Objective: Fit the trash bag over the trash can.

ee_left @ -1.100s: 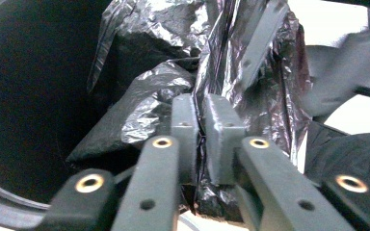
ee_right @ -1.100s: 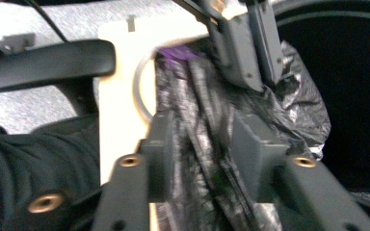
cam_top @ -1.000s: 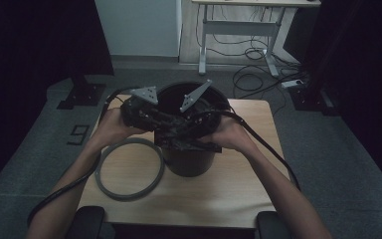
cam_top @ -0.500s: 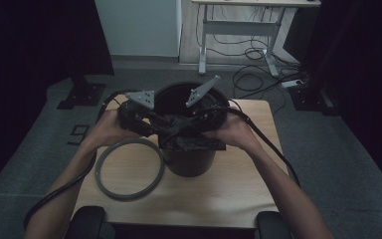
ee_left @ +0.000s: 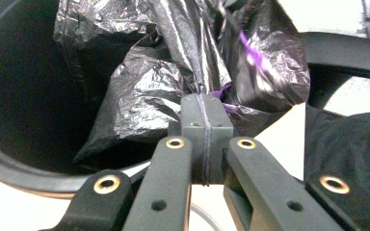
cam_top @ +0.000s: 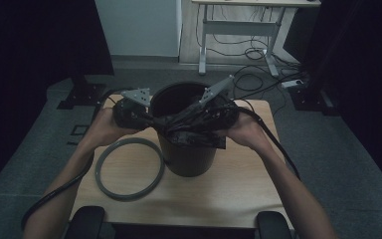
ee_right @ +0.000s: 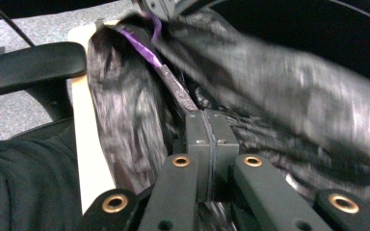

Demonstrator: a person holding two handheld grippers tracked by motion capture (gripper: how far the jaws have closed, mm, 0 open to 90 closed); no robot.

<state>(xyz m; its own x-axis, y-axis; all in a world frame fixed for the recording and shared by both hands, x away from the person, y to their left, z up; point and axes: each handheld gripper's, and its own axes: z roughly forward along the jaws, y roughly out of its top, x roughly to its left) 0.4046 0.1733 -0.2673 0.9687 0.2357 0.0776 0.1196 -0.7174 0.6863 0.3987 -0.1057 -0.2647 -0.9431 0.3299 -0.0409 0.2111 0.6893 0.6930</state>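
Bag pinched in left gripper, over bin

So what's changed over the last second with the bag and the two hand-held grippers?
The left hand-held gripper has just closed its jaws on the crinkled black plastic bag; the right hand-held gripper, also clamped on it, edged slightly outward, drawing the bag across the round black plastic bin. The bin, the grey ring and the wooden table kept their places.
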